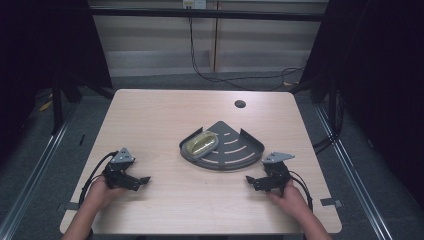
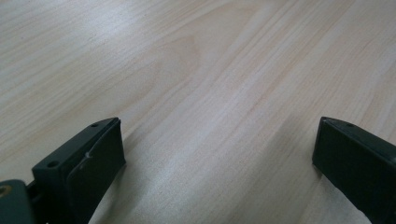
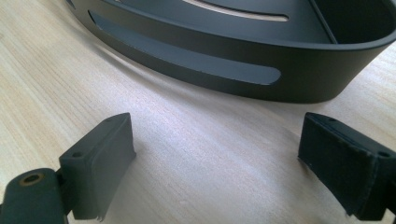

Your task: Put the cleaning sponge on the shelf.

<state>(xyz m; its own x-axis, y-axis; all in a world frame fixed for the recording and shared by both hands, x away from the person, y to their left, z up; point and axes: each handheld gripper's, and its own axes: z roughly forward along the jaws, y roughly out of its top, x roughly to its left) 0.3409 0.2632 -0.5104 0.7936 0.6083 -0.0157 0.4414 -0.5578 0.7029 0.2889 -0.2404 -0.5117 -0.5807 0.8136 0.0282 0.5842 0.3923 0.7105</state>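
Note:
A dark grey quarter-round corner shelf (image 1: 235, 147) lies on the light wooden table (image 1: 165, 115), with a yellowish oval object in a clear wrapper (image 1: 200, 143) resting in its left part. My left gripper (image 1: 143, 180) rests on the table at the near left, jaws wide apart over bare wood (image 2: 215, 140), nothing between them. My right gripper (image 1: 249, 180) sits at the near right, pointing at the shelf's curved slotted wall (image 3: 224, 70); its jaws stand open and empty (image 3: 217, 154).
A round cable hole (image 1: 240, 104) is in the table's far side. Black cables (image 1: 210, 75) hang behind the table. Dark frame posts (image 1: 57, 100) stand left and right. Tape marks (image 1: 330, 202) sit at the table's near corners.

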